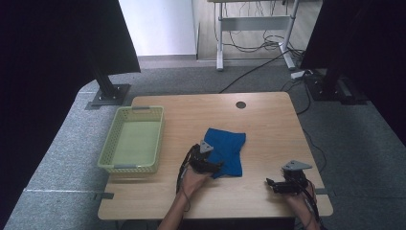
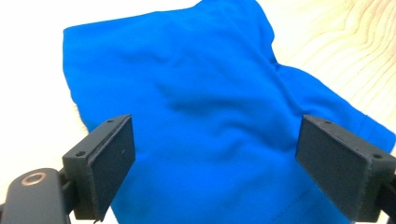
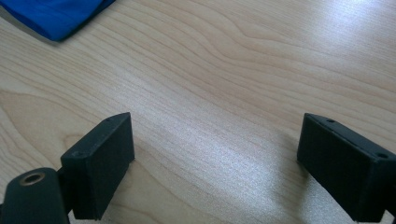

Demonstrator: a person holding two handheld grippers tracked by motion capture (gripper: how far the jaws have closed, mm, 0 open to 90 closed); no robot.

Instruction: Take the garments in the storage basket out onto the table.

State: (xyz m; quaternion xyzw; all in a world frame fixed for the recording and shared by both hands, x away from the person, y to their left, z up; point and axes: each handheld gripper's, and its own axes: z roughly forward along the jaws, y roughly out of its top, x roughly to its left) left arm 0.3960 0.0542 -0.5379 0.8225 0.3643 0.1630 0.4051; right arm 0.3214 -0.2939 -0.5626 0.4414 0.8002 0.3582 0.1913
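Observation:
A crumpled blue cloth (image 1: 227,150) lies near the middle of the wooden table (image 1: 268,124). My left gripper (image 1: 213,166) hovers at the cloth's near left edge. In the left gripper view its jaws stand wide apart over the blue cloth (image 2: 205,107), and neither pad presses on the fabric. My right gripper (image 1: 273,184) rests low over bare wood near the table's front right corner, jaws open with nothing between them. A corner of the blue cloth (image 3: 51,16) shows at the top left of the right gripper view.
A pale green plastic basket (image 1: 133,139) stands empty at the table's left side. A round cable hole (image 1: 241,104) sits near the far edge. Beyond the table are grey carpet, dark stands and a desk frame with cables.

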